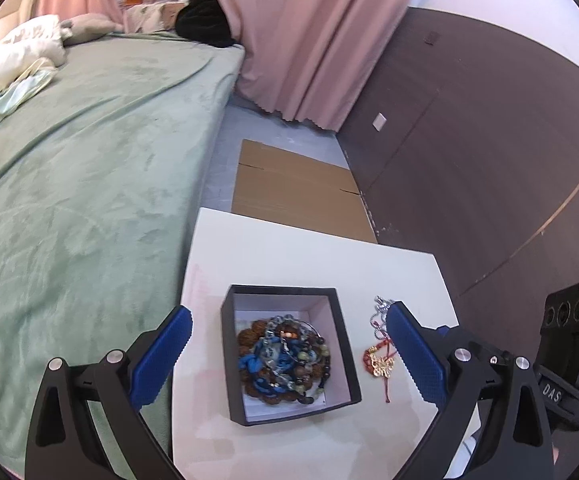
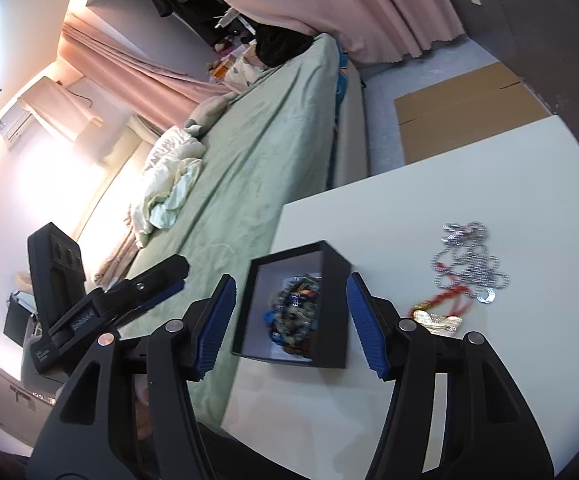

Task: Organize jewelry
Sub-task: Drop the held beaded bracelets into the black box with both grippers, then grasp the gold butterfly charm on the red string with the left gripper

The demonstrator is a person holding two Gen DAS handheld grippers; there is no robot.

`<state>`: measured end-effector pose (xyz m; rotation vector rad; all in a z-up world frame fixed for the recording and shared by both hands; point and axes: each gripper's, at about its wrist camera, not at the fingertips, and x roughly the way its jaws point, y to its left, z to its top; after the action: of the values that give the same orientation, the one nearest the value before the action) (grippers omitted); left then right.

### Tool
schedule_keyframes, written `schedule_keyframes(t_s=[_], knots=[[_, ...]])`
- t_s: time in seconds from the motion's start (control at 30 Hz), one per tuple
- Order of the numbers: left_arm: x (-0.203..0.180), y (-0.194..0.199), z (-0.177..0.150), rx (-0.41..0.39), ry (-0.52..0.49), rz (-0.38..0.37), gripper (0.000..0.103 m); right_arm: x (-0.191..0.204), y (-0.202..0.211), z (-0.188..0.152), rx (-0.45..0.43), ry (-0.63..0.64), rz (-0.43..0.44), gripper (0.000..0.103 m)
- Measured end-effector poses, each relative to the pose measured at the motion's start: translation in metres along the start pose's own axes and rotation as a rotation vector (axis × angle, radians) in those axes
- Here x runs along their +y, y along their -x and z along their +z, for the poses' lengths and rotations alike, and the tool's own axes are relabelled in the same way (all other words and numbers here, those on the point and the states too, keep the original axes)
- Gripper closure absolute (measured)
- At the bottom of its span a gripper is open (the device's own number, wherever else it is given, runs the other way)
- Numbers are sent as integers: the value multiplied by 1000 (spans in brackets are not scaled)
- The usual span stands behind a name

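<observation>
Sorting jewelry into the black box [image 1: 289, 356] on the white table [image 1: 309, 256], we judge the beaded pieces [image 1: 285, 356] are done; the silver chain [image 2: 469, 264] and red-gold charm [image 2: 437, 314] lie just beside it. Next we must reach those. Both the left gripper [image 1: 289, 340] and right gripper [image 2: 291, 312] tilt downward, spread, holding nothing.

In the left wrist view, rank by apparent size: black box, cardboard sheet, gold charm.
1. Cardboard sheet, largest, though it lies farther off.
2. Black box, clearly smaller in frame.
3. Gold charm, smallest by far.
</observation>
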<state>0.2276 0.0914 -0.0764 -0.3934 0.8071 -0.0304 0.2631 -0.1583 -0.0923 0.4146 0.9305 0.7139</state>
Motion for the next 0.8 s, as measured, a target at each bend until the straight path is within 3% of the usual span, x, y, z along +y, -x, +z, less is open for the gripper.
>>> schedule_keyframes(t_s=[0.2,0.4,0.63,0.8], knots=[[-18,-6,-4,0,-61,7,9,-26,20,-2,-6,-39,-59,45],[-49,-25,-17,74,-130,-30,25,-51,33,-5,3,-93,-133,45],[-89,-45,-32,131,-210,-64,29,-68,47,-7,5,-130,-161,41],[-110,-65,-32,210,-209,-97,40,-79,57,-7,-8,-160,-164,41]])
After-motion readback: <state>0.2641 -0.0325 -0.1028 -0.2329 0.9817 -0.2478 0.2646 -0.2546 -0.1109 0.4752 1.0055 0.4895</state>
